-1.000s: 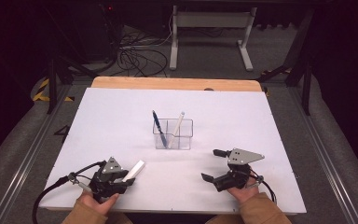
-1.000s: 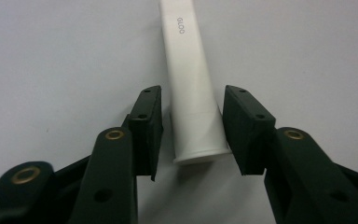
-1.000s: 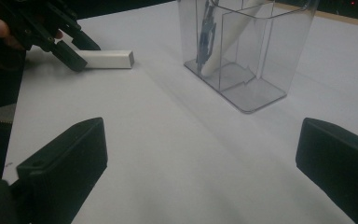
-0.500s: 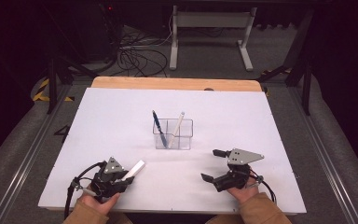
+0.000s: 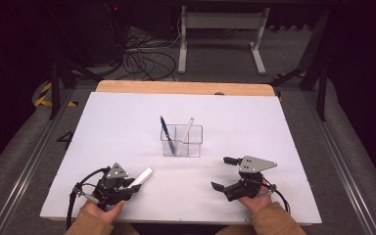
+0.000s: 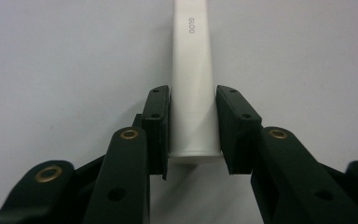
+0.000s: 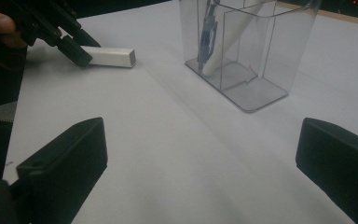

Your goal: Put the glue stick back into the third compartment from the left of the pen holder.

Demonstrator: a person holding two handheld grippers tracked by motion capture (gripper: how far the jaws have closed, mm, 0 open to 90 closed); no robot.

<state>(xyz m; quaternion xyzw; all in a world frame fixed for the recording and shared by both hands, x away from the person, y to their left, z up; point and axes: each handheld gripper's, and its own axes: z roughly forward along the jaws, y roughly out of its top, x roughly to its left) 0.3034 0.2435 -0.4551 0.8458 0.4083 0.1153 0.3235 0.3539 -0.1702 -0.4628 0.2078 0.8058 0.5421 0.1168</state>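
Fingers of the left gripper are closed against both sides of a white square-sectioned stick, gripping it near one end. In the high view that stick juts out forward and to the right from the left gripper, low over the white bench near its front left corner. The left gripper view shows small printed characters on the stick's top face. A hand in a tan sleeve holds this gripper from the bench's near edge.

Farther right, at the middle of the bench, stands a clear plastic holder split into compartments. A dark blue pen leans in its left part and a white pen leans in beside it, both tilted.

At the front right, the right gripper hovers near the bench with its fingers spread wide, nothing between them. It points left, toward the holder and the left gripper, well apart from both.
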